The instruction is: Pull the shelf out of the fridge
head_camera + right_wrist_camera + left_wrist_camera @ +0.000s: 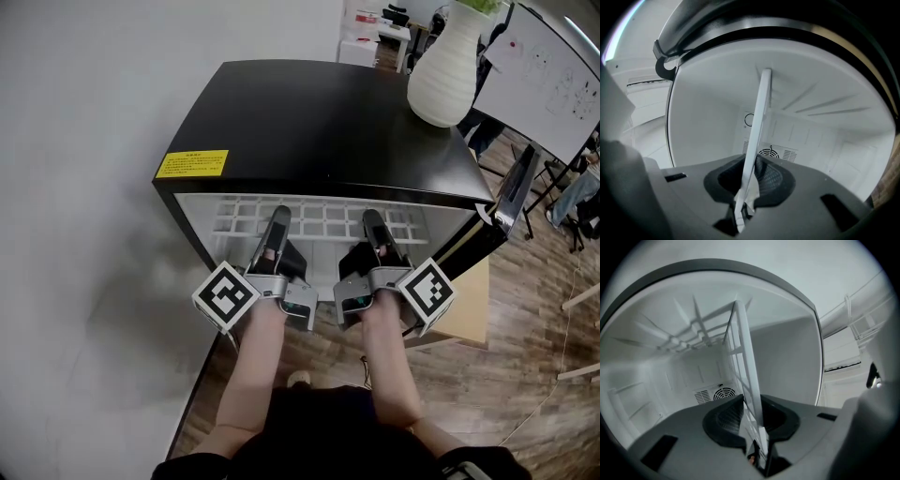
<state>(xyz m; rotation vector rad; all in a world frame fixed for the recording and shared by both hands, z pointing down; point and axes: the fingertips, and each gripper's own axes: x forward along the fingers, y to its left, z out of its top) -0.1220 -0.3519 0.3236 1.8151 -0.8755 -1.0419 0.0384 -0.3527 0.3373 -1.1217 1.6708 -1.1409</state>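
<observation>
Shelf [323,221] edge within left gripper [279,217], right gripper [373,220]

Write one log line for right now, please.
left gripper: shut on shelf | right gripper: shut on shelf | shelf: in fridge

1. The left claw [279,223] reaches forward, tipped slightly upward; its jaws are clamped on the front edge of the shelf [323,220].
2. The right claw [373,225] lies parallel, near the left one; its jaws likewise pinch that edge.
3. The left forearm [251,375] and right forearm [386,370] are bare and stretch forward side by side; wrists straight.
</observation>
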